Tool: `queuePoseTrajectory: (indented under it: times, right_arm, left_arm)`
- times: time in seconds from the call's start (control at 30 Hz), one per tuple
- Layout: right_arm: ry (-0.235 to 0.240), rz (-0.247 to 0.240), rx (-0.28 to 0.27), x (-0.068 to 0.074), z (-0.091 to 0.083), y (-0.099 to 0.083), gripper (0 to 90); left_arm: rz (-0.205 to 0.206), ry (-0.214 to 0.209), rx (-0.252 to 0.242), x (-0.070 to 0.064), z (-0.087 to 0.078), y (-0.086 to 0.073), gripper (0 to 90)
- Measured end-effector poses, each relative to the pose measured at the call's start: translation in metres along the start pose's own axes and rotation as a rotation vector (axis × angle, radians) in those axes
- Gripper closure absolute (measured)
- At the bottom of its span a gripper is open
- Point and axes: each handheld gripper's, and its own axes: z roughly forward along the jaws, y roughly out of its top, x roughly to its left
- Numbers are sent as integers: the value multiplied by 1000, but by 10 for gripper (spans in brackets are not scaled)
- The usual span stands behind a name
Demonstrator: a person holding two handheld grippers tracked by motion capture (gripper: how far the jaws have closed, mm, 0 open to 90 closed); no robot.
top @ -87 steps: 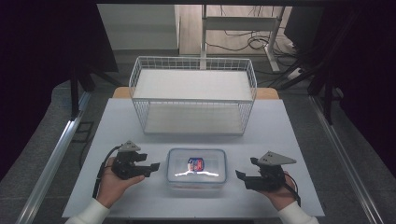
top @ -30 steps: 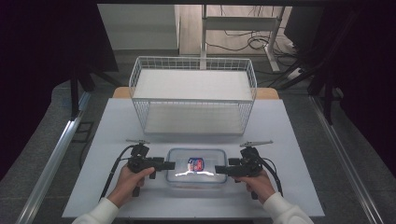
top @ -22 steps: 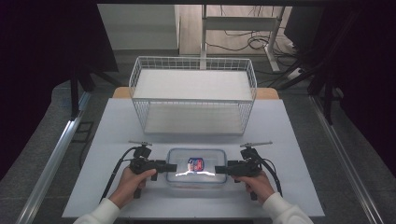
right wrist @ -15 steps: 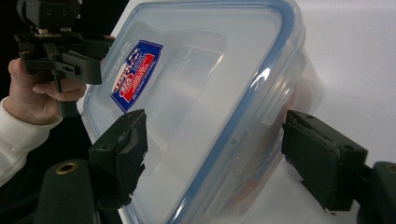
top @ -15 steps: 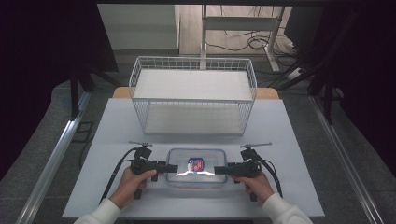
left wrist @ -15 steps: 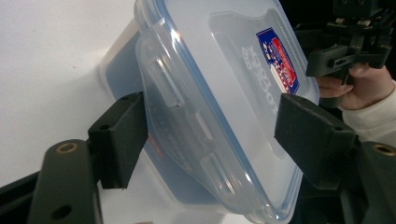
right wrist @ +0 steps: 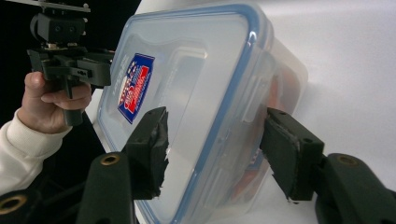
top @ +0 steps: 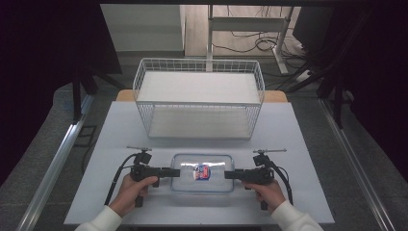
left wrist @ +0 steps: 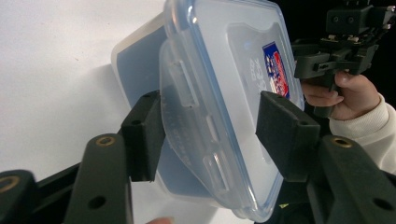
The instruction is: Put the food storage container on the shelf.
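**Both grippers straddle the container's short ends**

Your left gripper has its jaws spread around the clip flap on one short end of the clear plastic container; whether the pads touch it is unclear. Your right gripper stands spread the same way at the opposite end. The container sits on the white table between your 2 hands, lid on, sticker up. Beyond it stands 1 white wire basket.
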Motion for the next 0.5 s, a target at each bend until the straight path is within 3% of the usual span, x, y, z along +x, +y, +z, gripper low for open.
queuePoseTrajectory:
  times: [0.17,0.3,0.5]
  right_arm:
    - [0,-8,-20,6,-6,-5,473]
    - [6,12,-30,8,-8,-7,500]
    - [4,24,-35,9,-10,-8,509]
  left_arm:
    - [20,12,-11,-8,-4,-5,479]
    - [26,23,-14,-13,-6,-7,488]
    - [17,18,-25,-14,-7,-10,499]
